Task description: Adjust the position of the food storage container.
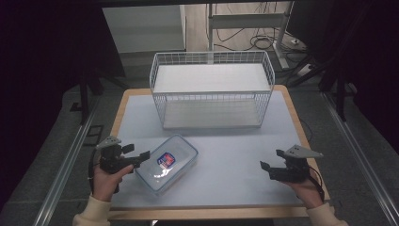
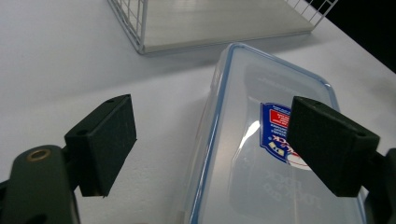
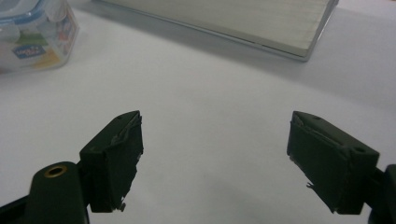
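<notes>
On the pale worktop [image 1: 226,155], near edge first, the left claw [image 1: 136,157] gapes wide with nothing gripped, its tips at the clear, blue-rimmed lidded container [image 1: 167,162], the right claw [image 1: 269,168] hangs open and empty well apart, and farther back stands the white wire basket [image 1: 211,89].

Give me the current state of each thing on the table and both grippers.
Plastic container: lid on, lying flat on the table, not gripped.
Wire basket: upright, nothing inside.
Left gripper: open, at the container's edge.
Right gripper: open, over bare table.
</notes>
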The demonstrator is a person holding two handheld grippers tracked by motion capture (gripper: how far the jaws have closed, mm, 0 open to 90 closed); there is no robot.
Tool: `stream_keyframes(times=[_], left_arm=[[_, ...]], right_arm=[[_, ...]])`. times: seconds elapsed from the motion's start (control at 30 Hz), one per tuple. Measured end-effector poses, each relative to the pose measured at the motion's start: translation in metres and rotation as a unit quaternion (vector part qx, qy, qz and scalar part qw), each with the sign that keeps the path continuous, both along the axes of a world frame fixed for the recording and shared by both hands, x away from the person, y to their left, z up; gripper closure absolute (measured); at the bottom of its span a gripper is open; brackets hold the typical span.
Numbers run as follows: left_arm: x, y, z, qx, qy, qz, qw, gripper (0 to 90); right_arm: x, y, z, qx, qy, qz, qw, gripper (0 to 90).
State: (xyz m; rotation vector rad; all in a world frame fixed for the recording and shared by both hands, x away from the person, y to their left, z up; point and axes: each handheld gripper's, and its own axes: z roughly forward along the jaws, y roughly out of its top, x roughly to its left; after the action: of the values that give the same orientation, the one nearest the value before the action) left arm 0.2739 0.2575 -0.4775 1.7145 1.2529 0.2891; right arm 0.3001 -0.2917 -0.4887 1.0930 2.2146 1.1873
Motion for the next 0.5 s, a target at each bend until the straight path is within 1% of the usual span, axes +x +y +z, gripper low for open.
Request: stream_keyframes(times=[0.1, 0.17, 0.23, 0.33, 0.4, 0.47, 0.5], left_arm=[[-0.001, 0.0, 0.002, -0.001, -0.003, -0.002, 1.0, 16.3], [-0.003, -0.002, 0.006, -0.003, -0.008, -0.004, 1.0, 16.3], [-0.005, -0.004, 0.008, -0.005, -0.013, -0.008, 0.9999, 16.6], [-0.008, -0.007, 0.012, -0.006, -0.02, -0.015, 0.9997, 20.2], [-0.011, -0.01, 0.015, -0.001, -0.025, -0.019, 0.9995, 25.2], [-0.016, -0.011, 0.017, 0.0, -0.033, -0.025, 0.9991, 35.8], [-0.019, -0.012, 0.018, -0.001, -0.037, -0.024, 0.999, 42.7]], right_arm=[[-0.002, 0.001, 0.0, 0.0, 0.001, 0.004, 1.0, 18.8], [-0.003, 0.001, 0.001, 0.0, 0.0, 0.002, 1.0, 18.9], [-0.004, 0.0, 0.004, 0.005, -0.002, -0.002, 1.0, 18.8], [-0.003, -0.002, 0.006, 0.015, -0.001, -0.012, 0.9998, 18.7], [-0.002, -0.003, 0.006, 0.016, 0.0, -0.013, 0.9998, 18.8], [-0.001, -0.002, 0.005, 0.014, 0.0, -0.011, 0.9998, 18.7], [0.0, -0.001, 0.005, 0.013, 0.0, -0.009, 0.9999, 18.7]])
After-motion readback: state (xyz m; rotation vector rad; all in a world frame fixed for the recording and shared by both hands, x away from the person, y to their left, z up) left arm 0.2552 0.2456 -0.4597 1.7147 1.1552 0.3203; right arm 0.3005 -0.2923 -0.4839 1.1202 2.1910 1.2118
